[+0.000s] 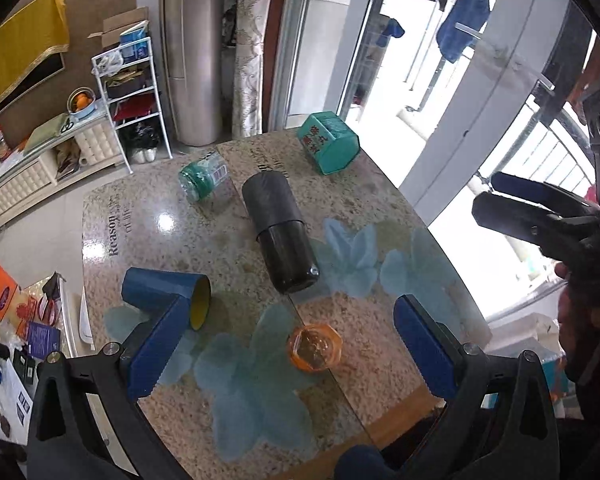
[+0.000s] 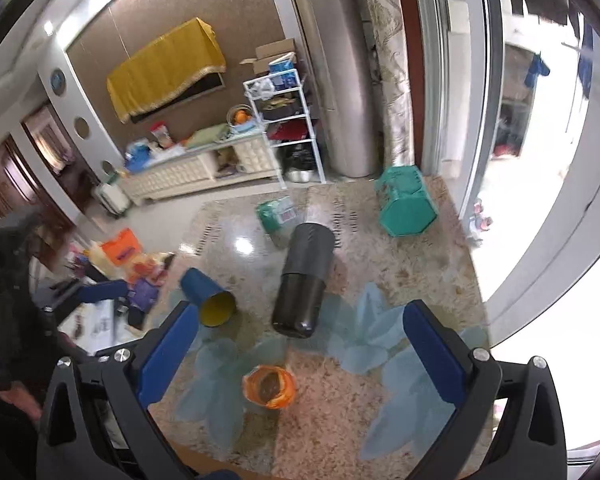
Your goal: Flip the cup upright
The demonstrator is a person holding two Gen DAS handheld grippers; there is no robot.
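A blue cup [image 1: 162,287] with a yellow inside lies on its side on the table, mouth toward the camera; it also shows in the right wrist view [image 2: 209,296]. My left gripper [image 1: 296,316] is open above the table's near part, its left finger [image 1: 160,344] just in front of the cup. My right gripper [image 2: 302,328] is open and empty, high above the table, with the cup beside its left finger [image 2: 168,354]. The right gripper also shows at the right edge of the left wrist view [image 1: 536,208].
A black flask [image 1: 278,230] lies on its side mid-table. A small orange jar [image 1: 314,347] stands near the front. A green-labelled bottle [image 1: 204,176] and a teal hexagonal tin [image 1: 329,142] lie at the back. The table [image 1: 380,208] ends at right by a glass door.
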